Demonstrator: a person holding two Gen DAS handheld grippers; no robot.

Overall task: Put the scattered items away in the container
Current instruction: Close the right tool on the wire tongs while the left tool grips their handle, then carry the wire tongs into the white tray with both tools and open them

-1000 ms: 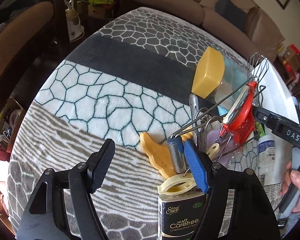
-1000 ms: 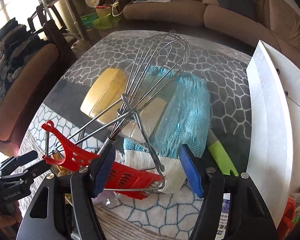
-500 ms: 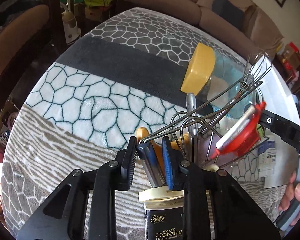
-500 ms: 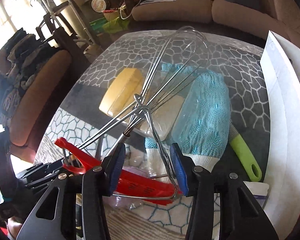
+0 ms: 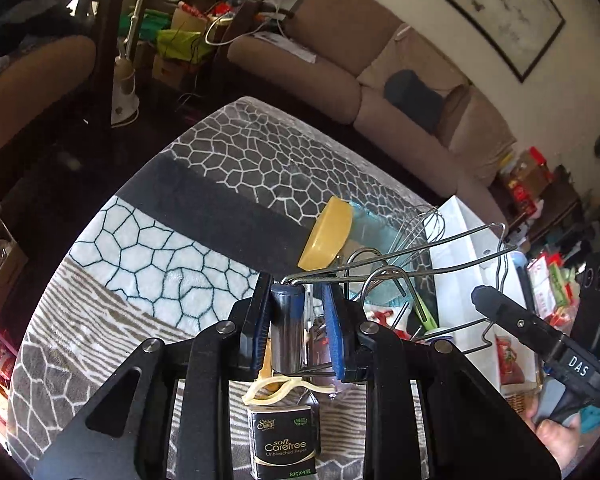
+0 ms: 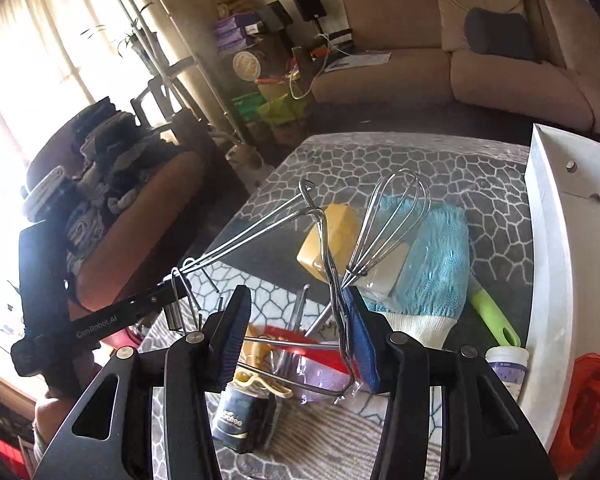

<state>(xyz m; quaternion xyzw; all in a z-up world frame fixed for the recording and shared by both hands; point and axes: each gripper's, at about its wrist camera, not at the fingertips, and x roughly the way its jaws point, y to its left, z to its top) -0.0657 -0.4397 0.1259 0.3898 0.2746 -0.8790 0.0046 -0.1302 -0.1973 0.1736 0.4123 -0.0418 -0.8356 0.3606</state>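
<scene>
- Lift step in hand: left hand-held gripper (image 5: 298, 330) clamped on metal handle (image 5: 286, 330); right hand-held gripper (image 6: 296, 338) half-wide around wire rack (image 6: 328, 280), grip unclear.
- Rack raised above worktop (image 5: 148, 248) clutter.
- Next, likely: carry across into white container (image 6: 556, 248) at right, then release.

Yellow sponge (image 6: 332, 240), teal glove (image 6: 440, 256), grey-patterned blanket (image 5: 148, 236).

Wire masher (image 5: 384, 276) lifted, tilted, whisk (image 6: 388, 224) in clear container (image 6: 412, 256)
</scene>
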